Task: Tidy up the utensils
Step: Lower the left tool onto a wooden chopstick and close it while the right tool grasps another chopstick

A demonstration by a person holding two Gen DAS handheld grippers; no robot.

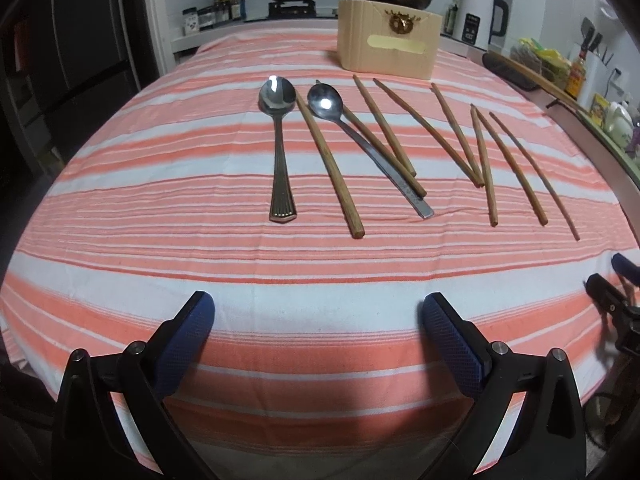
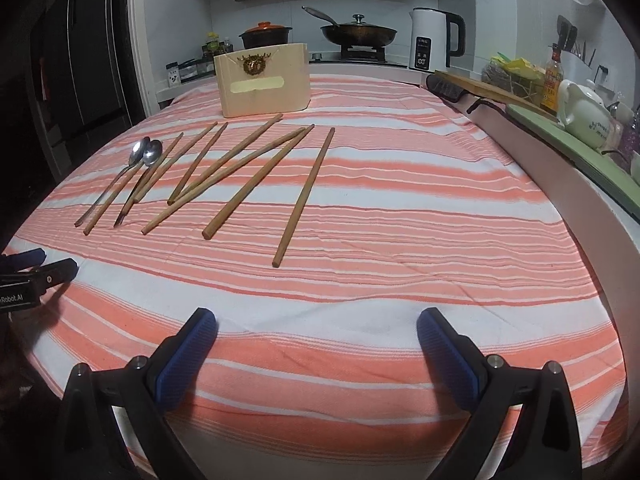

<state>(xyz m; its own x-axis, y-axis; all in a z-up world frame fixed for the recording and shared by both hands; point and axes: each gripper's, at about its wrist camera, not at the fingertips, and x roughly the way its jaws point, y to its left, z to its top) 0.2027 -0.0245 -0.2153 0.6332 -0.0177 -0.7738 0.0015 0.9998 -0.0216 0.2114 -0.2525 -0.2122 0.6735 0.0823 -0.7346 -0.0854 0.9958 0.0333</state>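
Observation:
Two metal spoons, one ornate (image 1: 279, 148) and one flat-handled (image 1: 362, 144), lie among several wooden chopsticks (image 1: 328, 164) on the striped cloth. They also show in the right wrist view, spoons (image 2: 140, 160) left and chopsticks (image 2: 256, 176) spread to the right. A tan holder box (image 1: 388, 42) (image 2: 264, 80) stands behind them. My left gripper (image 1: 318, 332) is open and empty over the cloth's near edge. My right gripper (image 2: 316, 344) is open and empty, also near the front edge, short of the nearest chopstick (image 2: 304, 196).
The striped cloth (image 1: 200, 240) covers the table. A raised ledge (image 2: 560, 184) runs along the right with a teapot (image 2: 588, 116), bottle and cutting board. Pots, a pan and a white kettle (image 2: 430, 40) stand at the back. Each gripper shows at the other view's edge.

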